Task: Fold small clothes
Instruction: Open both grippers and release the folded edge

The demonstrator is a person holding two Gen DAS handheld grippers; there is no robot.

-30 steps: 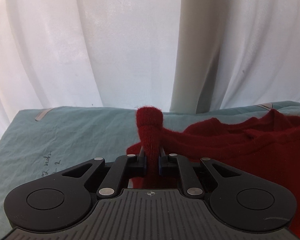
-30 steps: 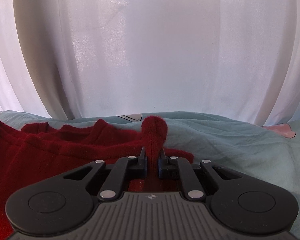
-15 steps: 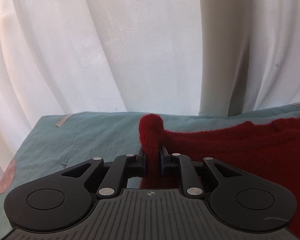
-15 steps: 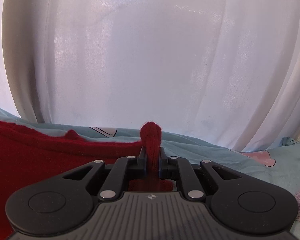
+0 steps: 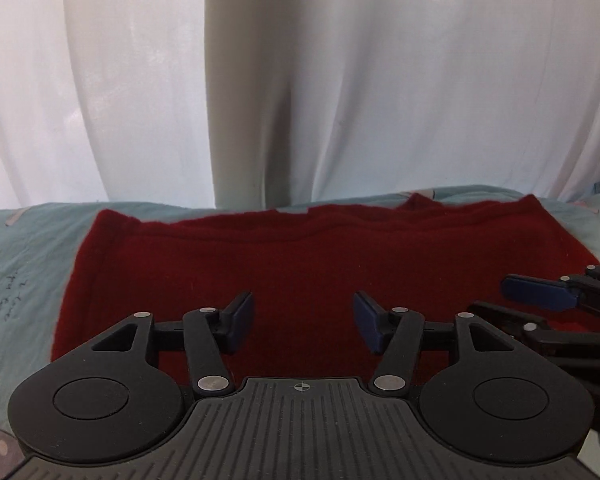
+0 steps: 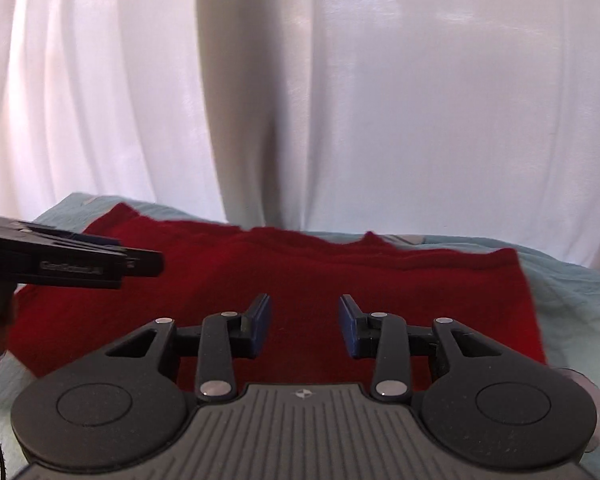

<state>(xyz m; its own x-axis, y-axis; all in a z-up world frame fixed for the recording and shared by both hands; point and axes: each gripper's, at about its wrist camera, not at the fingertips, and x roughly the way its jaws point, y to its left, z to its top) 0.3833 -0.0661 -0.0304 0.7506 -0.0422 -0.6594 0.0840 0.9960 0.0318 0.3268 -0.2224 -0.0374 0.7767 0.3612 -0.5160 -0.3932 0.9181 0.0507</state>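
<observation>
- Left wrist view is showing the red knitted garment (image 5: 312,264) lying spread across the pale blue-green bedsheet (image 5: 24,264), folded over itself, with its far edge wavy and uneven near the white curtain (image 5: 140,80).
- Both grippers are hanging just above the garment's near half; whether any pad is brushing the wool I cannot tell.
- The left gripper (image 5: 303,322) is standing with its jaws apart and nothing between them; they have just been opening, letting go of the bunched red wool.
- The right gripper (image 6: 303,326) is likewise parted and holding nothing, its jaws having just been opening too, though standing somewhat narrower.
- Judging the step: the fold is being laid down and released. Doing it well is likely meaning pulling both grippers clear straight back so the pads are not snagging the fuzzy knit, then checking that the upper layer's corners are sitting over the lower ones before taking the next fold.
- The far edge is looking rumpled, so a light smoothing may be needed; pinching close to a corner should be giving more control than grabbing mid-edge.
- The wool is looking thick, soft and napped, probably stretching and sagging when lifted.
- The sheet is thin, creased cotton with faint handwriting-like print at its left; the curtain is hanging in smooth, translucent folds.
- The gripper fingers are black rigid links tipped with dark blue pads (image 5: 242,316).
</observation>
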